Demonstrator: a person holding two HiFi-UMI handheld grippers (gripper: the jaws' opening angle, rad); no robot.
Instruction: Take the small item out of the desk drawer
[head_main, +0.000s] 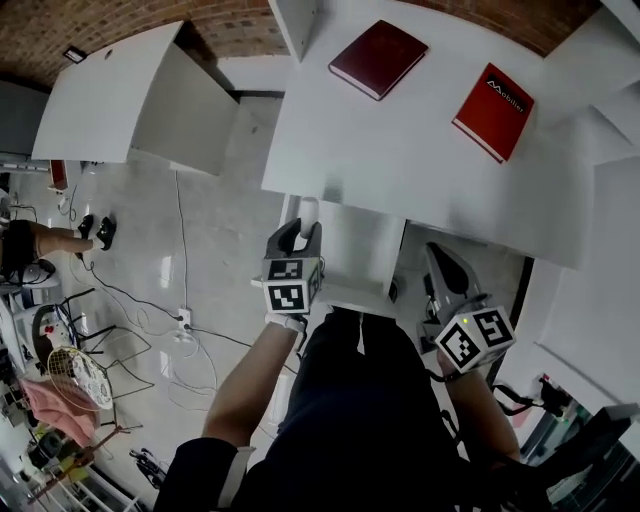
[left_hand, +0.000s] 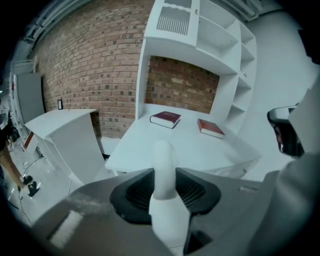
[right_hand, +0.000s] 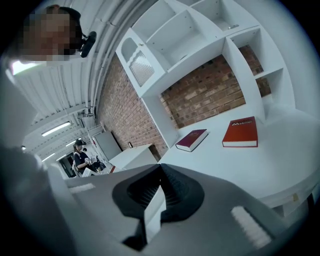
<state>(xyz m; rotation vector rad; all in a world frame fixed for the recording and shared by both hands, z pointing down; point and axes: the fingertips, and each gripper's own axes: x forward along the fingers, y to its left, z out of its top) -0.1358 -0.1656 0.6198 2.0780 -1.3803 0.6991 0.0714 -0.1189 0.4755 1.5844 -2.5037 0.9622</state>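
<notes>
Fingers of left gripper (head_main: 303, 233) clamped shut on small white pin-shaped plastic item (left_hand: 162, 167). Right gripper (right_hand: 161, 170) fingers pressed together, tips touching. Both near white surface (head_main: 400, 150) front edge.

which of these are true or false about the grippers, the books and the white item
1. The left gripper is shut on the white item. True.
2. Both books lie on the floor. False: the maroon book and the red book lie flat on the white desk, apart from each other.
3. The right gripper holds the red book. False: its jaws are together on nothing, and the red book rests on the desk.
4. A brick wall stands behind the desk. True.
</notes>
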